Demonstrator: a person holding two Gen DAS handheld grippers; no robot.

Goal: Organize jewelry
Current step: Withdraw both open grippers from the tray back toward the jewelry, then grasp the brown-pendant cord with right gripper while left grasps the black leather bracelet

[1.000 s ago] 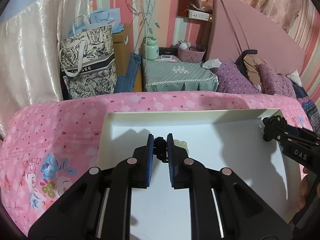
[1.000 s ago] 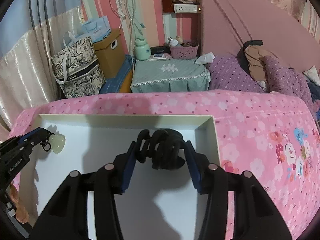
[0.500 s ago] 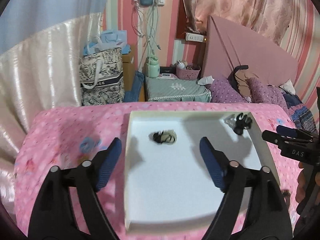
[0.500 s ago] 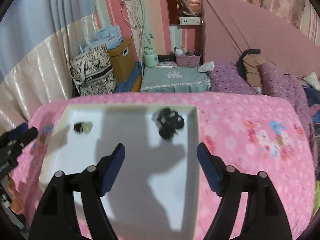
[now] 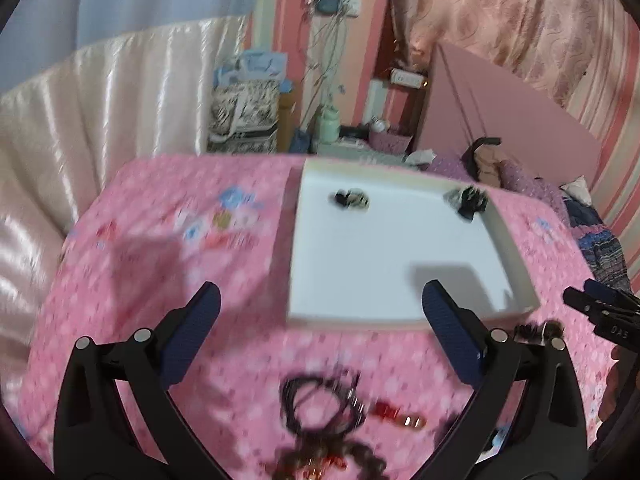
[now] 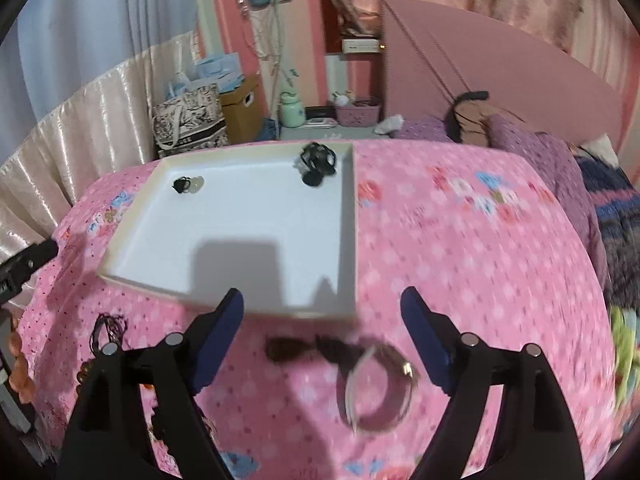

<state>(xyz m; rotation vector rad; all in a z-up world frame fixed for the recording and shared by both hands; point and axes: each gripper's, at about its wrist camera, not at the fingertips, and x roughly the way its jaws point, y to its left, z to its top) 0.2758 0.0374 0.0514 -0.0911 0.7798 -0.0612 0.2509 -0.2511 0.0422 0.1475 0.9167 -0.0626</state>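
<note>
A home bedroom: a bed (image 6: pixel 460 260) under a pink floral bedspread, a padded pink headboard (image 6: pixel 480 68) at its far end, purple pillows (image 6: pixel 532 148) against it. Beside the headboard stands a cloth-covered nightstand (image 6: pixel 320 130), with striped wallpaper and curtains (image 6: pixel 100 100) behind.
</note>
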